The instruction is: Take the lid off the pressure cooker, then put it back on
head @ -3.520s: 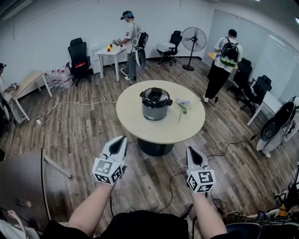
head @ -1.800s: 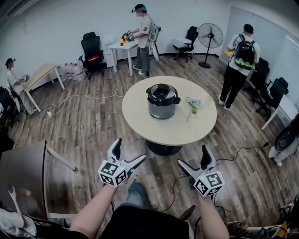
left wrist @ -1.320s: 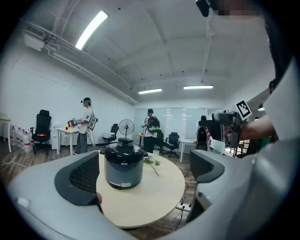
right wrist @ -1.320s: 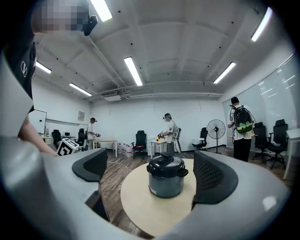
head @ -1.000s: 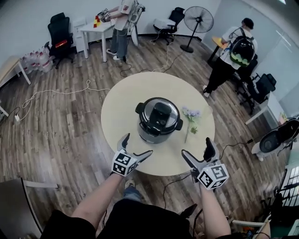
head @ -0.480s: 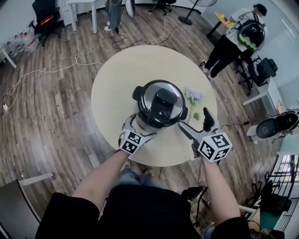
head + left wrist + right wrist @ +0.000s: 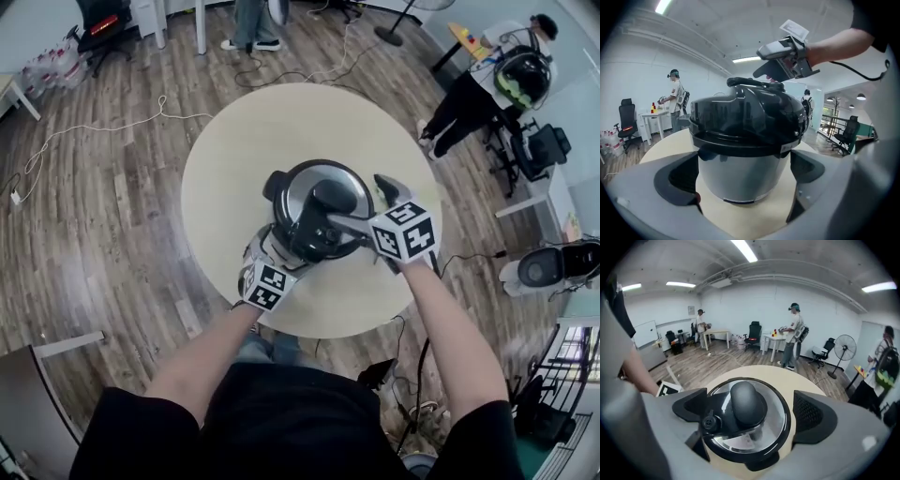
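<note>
1. The left gripper [image 7: 743, 171] sits low at the near side of the pressure cooker [image 7: 314, 211]. Its jaws are spread wide, one on each side of the steel pot body. They look just clear of it, though the wide-angle bend makes contact hard to judge.
2. The right gripper [image 7: 751, 411] hangs over the lid [image 7: 745, 437]. Its jaws are wide apart and close on nothing, with the black knob [image 7: 746, 400] between them.
3. The lid is seated on the cooker, which stands upright near the middle of the round table [image 7: 234, 141].
4. On the wood floor [image 7: 112, 234] at upper left lies a white cable [image 7: 94, 127].
5. At the upper right of the head view stands a person with a backpack [image 7: 487, 80]; at the top left corner is a black chair [image 7: 98, 19].
</note>
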